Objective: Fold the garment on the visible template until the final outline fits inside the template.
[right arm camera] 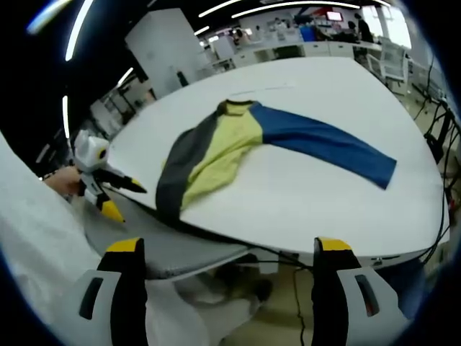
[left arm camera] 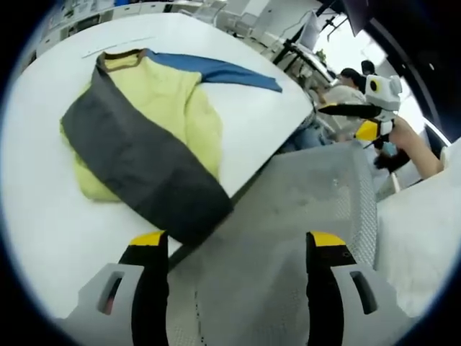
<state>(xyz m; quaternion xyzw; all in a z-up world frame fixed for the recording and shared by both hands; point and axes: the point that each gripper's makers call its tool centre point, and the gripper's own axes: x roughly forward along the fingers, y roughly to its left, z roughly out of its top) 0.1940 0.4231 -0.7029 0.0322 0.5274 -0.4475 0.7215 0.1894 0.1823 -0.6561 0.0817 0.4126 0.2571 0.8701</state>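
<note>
A long-sleeved garment (left arm camera: 173,108) lies on the white table (left arm camera: 43,216), yellow in the body. Its dark grey sleeve (left arm camera: 137,158) is folded diagonally across the body and reaches the table's edge. The blue sleeve (left arm camera: 216,70) stretches out flat from the collar. My left gripper (left arm camera: 238,245) is open and holds nothing, hanging off the table just short of the grey cuff. A hand holds my right gripper (left arm camera: 364,119) away beyond the table corner. In the right gripper view, the garment (right arm camera: 223,148) lies ahead of my open right gripper (right arm camera: 229,249), with the left gripper (right arm camera: 108,191) at the left.
A grey mesh chair (left arm camera: 310,194) stands against the table edge under my left gripper. White clothing (left arm camera: 425,231) of a person fills the right side. A faint thin line (left arm camera: 119,45) marks the table beyond the collar. Desks, people and office gear stand behind the table.
</note>
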